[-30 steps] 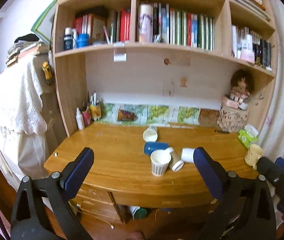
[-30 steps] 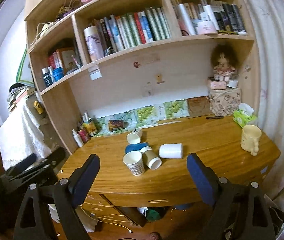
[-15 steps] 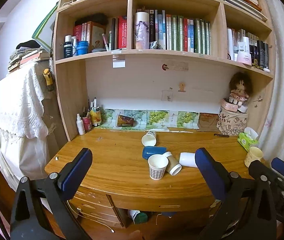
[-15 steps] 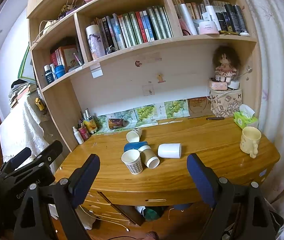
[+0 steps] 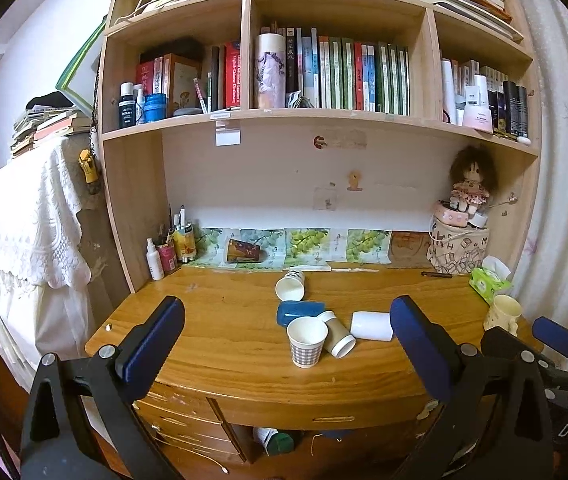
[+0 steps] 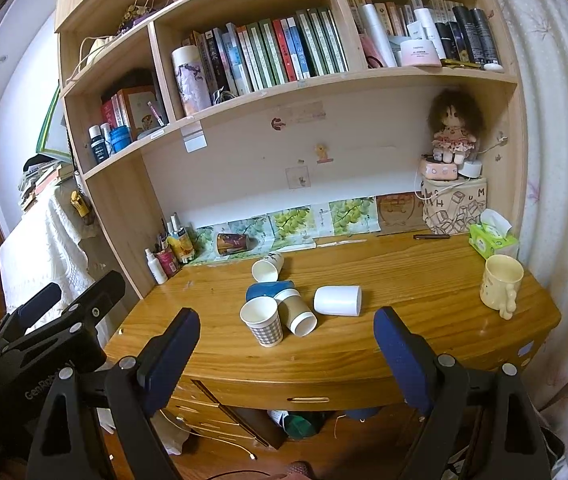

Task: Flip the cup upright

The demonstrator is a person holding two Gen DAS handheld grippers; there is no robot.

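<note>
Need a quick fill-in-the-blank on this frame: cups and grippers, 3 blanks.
1. The checked paper cup stands ____ on the desk.
2. The white cup lies on its ____.
3. The left gripper and right gripper are both ____, holding nothing.

Missing words: upright; side; open

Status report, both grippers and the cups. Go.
Left gripper open, right gripper open, both short of desk. White cup on its side, untouched. Checked cup upright beside it.
</note>
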